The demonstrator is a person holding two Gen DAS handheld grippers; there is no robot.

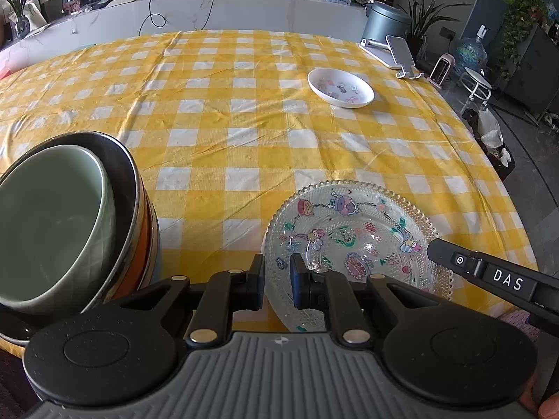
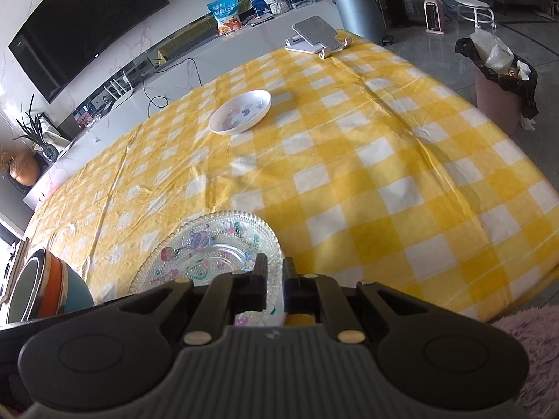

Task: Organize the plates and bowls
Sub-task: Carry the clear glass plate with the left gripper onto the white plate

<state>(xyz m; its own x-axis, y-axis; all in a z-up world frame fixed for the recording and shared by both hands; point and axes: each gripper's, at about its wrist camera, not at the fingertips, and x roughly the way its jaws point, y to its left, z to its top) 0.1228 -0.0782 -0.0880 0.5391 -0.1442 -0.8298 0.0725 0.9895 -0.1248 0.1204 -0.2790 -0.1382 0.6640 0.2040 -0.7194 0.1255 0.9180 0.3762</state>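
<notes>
A clear glass plate (image 1: 353,230) with cartoon prints and a beaded rim lies near the table's front edge. My left gripper (image 1: 277,277) is shut on its left rim, and the rim shows between the pads. My right gripper (image 2: 276,279) is shut on the plate's (image 2: 209,244) right rim; one of its fingers (image 1: 440,249) reaches in from the right in the left wrist view. Whether the plate rests on the cloth or hangs just above it I cannot tell. A pale green bowl (image 1: 52,227) sits nested in a stack of bowls (image 2: 52,286) to the left. A white printed dish (image 1: 340,87) (image 2: 241,111) lies farther back.
A yellow checked cloth (image 1: 216,111) covers the table. A phone stand (image 1: 398,54) (image 2: 314,36) stands at the far right corner. Off the table's right side are a bagged waste bin (image 2: 503,80) and a grey can (image 1: 384,21). A low cabinet runs behind the table.
</notes>
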